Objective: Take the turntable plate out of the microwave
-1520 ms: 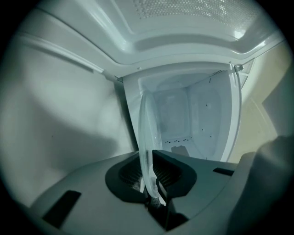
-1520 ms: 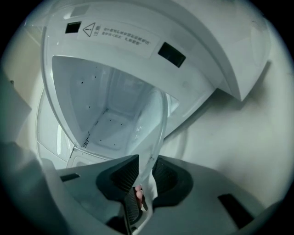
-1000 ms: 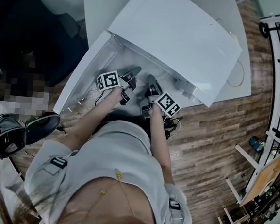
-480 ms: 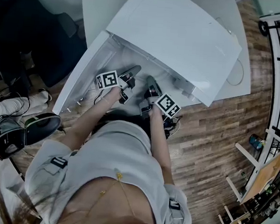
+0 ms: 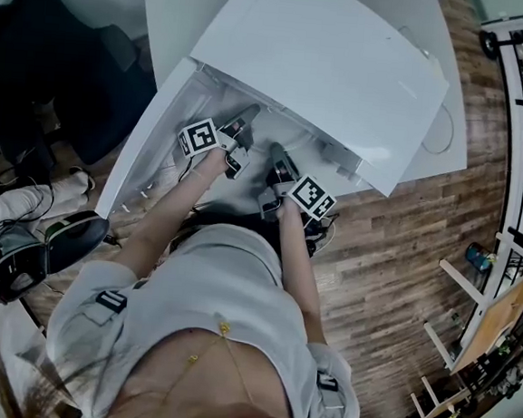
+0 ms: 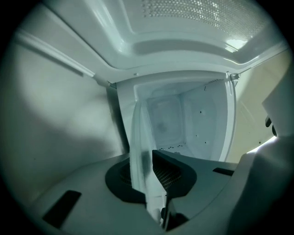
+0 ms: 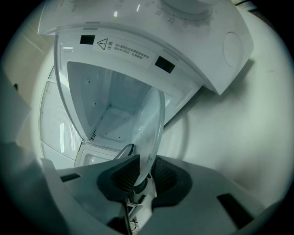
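A: Where is the turntable plate (image 7: 149, 121)?

B: At the mouth of the microwave (image 5: 333, 64), held by its rim; the left gripper (image 5: 244, 120) and the right gripper (image 5: 275, 155) each stand narrow, pads pressed on the glass.

A: What could go wrong from here?

B: A slip seems likeliest to me; the glass is smooth, and each hold takes only a thin bit of rim; if the two hands draw out of step, the plate could twist free, or knock the open door (image 5: 147, 148) at centre left; the wood floor (image 5: 402, 261) lies below, so a drop would probably break it.

A: What does one view give that the others lack?

B: The head view shows both grippers side by side at centre, yet barely the plate; the right gripper view shows its curved rim; the left gripper view shows it edge-on, with the bare cavity (image 6: 193, 119) behind.
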A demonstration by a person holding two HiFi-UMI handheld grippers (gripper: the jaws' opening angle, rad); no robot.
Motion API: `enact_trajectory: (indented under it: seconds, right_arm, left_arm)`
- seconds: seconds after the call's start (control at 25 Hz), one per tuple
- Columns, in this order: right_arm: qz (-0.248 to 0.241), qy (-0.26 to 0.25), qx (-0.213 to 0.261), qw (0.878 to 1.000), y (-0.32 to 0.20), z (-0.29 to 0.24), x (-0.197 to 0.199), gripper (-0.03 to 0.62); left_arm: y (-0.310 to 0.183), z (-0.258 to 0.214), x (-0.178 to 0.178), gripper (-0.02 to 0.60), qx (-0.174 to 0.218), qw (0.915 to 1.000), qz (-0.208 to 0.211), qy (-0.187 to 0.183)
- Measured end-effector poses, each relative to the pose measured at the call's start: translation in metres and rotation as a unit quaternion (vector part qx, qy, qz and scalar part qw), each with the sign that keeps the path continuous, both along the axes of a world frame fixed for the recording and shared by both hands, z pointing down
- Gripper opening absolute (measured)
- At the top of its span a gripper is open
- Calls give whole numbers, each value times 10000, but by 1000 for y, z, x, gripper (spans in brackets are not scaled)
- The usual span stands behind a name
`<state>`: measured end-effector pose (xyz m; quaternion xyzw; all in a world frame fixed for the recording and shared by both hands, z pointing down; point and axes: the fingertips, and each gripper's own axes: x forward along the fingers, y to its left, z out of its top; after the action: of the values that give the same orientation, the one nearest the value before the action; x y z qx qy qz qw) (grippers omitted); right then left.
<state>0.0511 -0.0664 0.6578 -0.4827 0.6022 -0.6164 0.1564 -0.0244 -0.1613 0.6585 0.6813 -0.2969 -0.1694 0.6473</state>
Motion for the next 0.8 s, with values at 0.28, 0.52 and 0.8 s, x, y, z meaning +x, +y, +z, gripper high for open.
enact_trajectory:
  seconds: [0.28, 0.52, 0.8]
  right_arm:
    - [15, 493, 137, 9987, -3, 4, 15, 131]
    - [629, 488, 259, 9965, -24, 8, 50, 175]
    - [825, 221, 358, 9957, -44, 5, 61, 101]
  left_arm:
    - [5, -2, 2, 46, -290, 9986, 7, 442]
    - [15, -6, -2, 44, -303, 9981, 85, 526]
    - [32, -5, -13, 43, -422, 9975, 79, 559]
